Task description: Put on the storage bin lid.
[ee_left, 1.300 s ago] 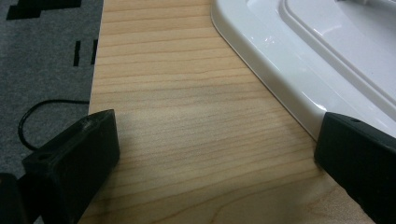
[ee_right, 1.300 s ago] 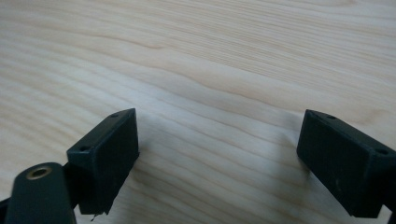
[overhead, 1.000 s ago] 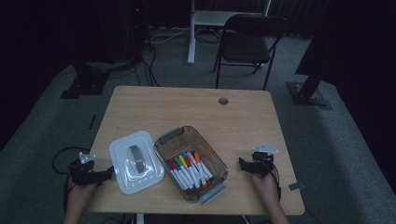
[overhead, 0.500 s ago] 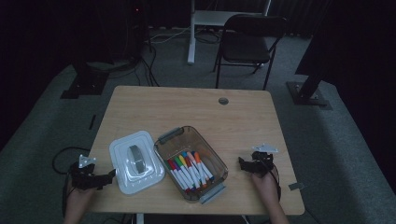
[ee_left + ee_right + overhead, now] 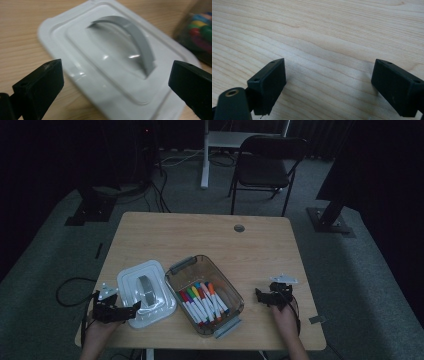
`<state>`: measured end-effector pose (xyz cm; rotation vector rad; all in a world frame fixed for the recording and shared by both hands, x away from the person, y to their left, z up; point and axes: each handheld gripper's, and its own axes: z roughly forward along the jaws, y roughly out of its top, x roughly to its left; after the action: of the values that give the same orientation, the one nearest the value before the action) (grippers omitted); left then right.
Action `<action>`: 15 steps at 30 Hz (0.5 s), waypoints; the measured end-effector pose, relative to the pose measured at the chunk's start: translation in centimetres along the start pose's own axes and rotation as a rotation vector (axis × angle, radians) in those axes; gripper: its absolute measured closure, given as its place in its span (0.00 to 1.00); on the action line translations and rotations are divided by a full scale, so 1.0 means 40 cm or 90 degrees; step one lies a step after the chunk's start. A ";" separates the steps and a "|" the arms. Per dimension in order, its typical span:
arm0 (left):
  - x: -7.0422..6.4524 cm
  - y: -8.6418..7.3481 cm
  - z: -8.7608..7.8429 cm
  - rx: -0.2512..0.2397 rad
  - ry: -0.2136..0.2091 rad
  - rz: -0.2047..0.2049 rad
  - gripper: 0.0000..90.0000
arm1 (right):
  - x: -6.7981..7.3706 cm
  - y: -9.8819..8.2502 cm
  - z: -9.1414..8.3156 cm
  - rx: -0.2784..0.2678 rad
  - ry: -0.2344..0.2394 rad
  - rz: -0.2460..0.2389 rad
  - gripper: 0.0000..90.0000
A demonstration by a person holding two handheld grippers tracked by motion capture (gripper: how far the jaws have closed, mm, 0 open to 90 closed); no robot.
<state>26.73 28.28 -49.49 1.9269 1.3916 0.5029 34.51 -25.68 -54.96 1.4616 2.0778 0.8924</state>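
Pale wood-grain tabletop [image 5: 210, 235] carries a clear plastic bin [image 5: 186, 265] of coloured markers [image 5: 201, 301] near its front edge, and just beside the bin's left side lies a white rectangular plastic lid [image 5: 131, 277] with a grey arched handle [image 5: 140, 42] (flat, handle upward). The left gripper [image 5: 131, 309] sits at the lid's near corner, jaws spread wide with the lid between them, gripping nothing. The right gripper [image 5: 259, 295] rests well to the right of the bin, jaws likewise wide open over bare wood.

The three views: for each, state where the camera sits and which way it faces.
High view: above the person's side, looking forward and down on the table; forearms and both hand-held grippers show.
Left gripper view: rides the left hand-held gripper, facing the white lid between open jaws.
Right gripper view: rides the right hand-held gripper, facing bare tabletop.
Shared: lid and marker box.
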 end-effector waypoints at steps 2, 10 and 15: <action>-0.014 0.007 0.008 -0.003 -0.006 0.006 0.01 | 0.000 0.000 0.000 0.000 0.000 0.000 0.13; -0.047 0.026 0.056 0.003 -0.010 0.011 0.02 | 0.000 0.000 0.000 0.000 0.000 0.000 0.13; -0.061 0.028 0.086 0.002 0.000 0.010 0.06 | 0.000 0.000 0.000 0.000 0.000 0.000 0.13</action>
<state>28.90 24.74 -50.81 1.9413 1.3792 0.5081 34.50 -25.68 -54.96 1.4616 2.0777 0.8920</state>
